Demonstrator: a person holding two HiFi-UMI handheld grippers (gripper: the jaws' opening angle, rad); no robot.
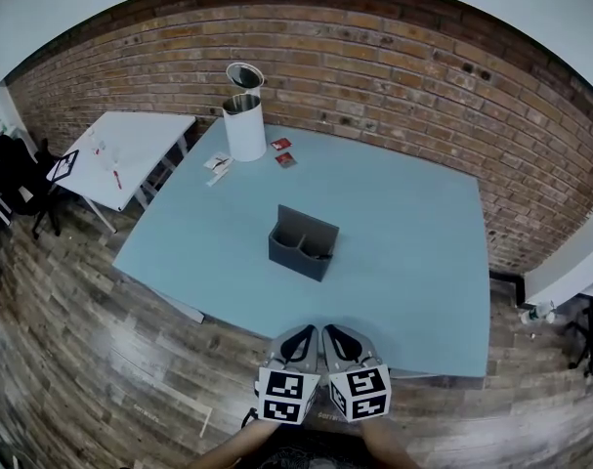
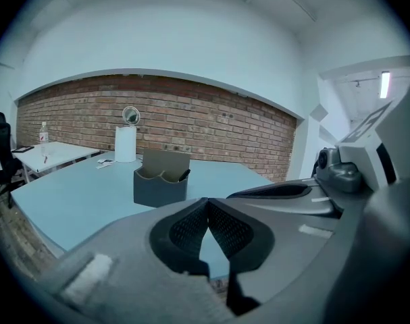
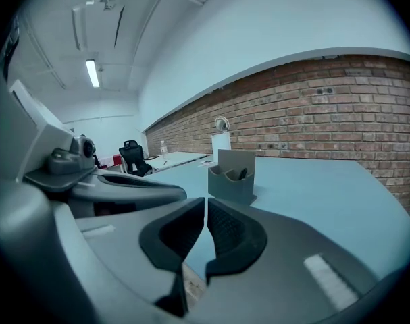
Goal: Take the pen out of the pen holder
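Closed, empty left claw [image 2: 207, 203] and right claw [image 3: 205, 200]; pen [image 2: 184, 175] looks light, stiff, slippery: pinch its exposed top

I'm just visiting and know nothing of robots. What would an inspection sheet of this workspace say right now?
Surface: light blue table, mostly bare.
Job's things: grey pen holder upright mid-table; dark pen inside it.
Clutter: white container, papers and red items near the far edge.
Grippers: left gripper and right gripper side by side at the near edge, jaws together, empty, apart from the holder.
Cables: nothing seen.
Surroundings: brick wall, white side table, black chair, wood floor.
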